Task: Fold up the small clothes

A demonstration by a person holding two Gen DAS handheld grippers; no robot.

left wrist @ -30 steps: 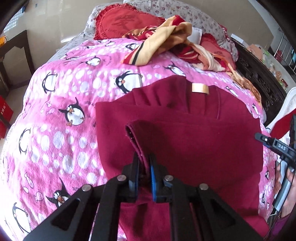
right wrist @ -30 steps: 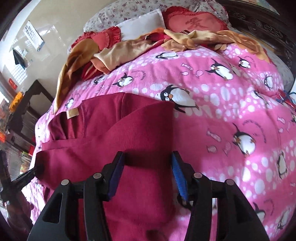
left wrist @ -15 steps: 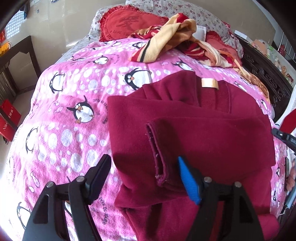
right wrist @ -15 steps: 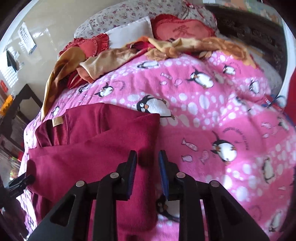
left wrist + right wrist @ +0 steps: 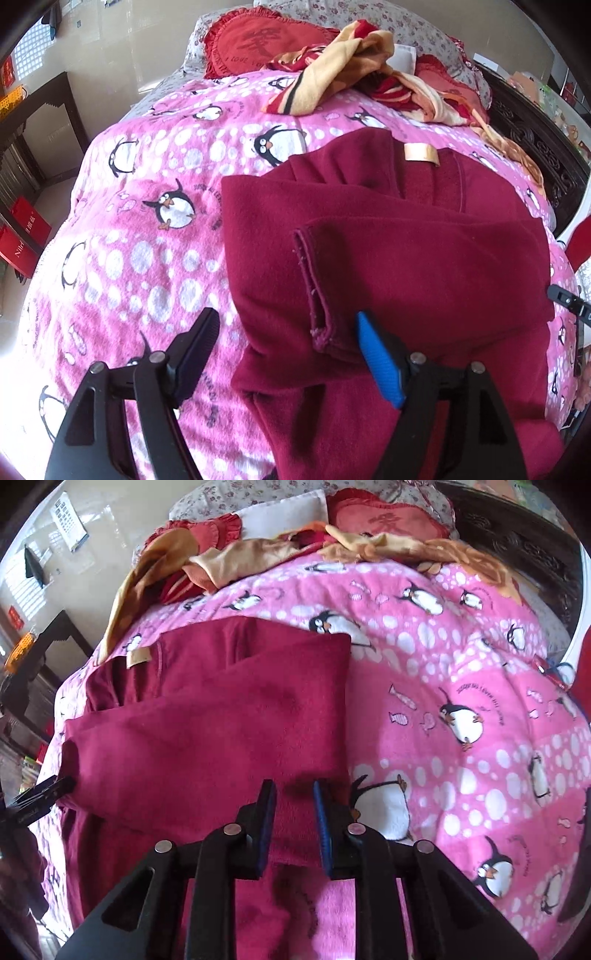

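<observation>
Maroon garment lies partly folded on the bed, center-right of the left wrist frame, center-left of the right wrist frame; tan label at the collar end, one sleeve folded across with its cuff just ahead of the left gripper.

Left gripper: jaws wide apart, holding nothing, cuff between them. Right gripper: jaws close together over the garment's near right edge, narrow gap showing; cannot tell if they pinch cloth.

Handling, judged: fleece-like knit, soft, light, limp, not slippery, not fragile. Will sag and drag against the fuzzy blanket, so lift rather than slide. Best holds look like the hem corners or side edges at lower frame; the thick cuff seam also gives a firm bite.

Pink penguin blanket covers the bed, soft and uneven. Red heart cushion and a heap of orange-red cloth at upper frame. Dark carved bed frame at right, glossy wall at upper left.
</observation>
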